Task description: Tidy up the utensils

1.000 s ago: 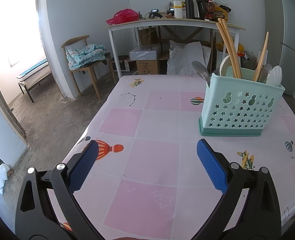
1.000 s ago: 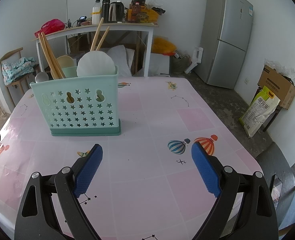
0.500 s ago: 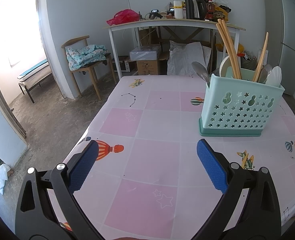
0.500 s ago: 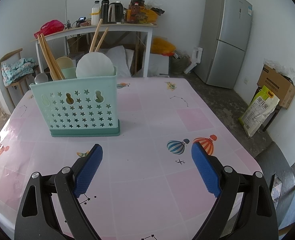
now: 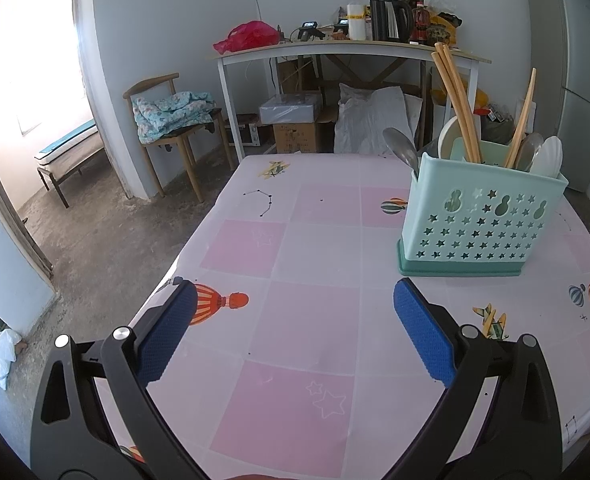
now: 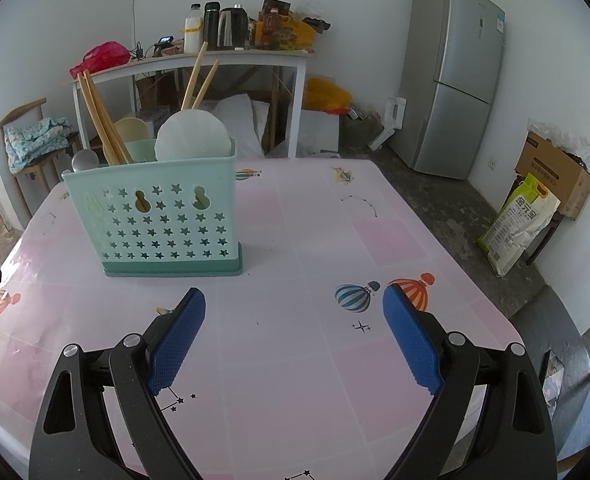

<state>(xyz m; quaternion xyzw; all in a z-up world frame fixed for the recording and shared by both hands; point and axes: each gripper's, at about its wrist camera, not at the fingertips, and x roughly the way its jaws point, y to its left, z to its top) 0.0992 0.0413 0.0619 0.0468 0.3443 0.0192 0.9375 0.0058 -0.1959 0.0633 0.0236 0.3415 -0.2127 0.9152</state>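
Over the table both claws hang spread and empty, left and right. Ahead stands the caddy, chopsticks and spoons already upright inside. Risk now: a careless reach clips those tall sticks and tips it.

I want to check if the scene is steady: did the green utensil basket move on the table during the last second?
No. In the left wrist view the utensil basket keeps its place beside the small balloon print on the tablecloth.
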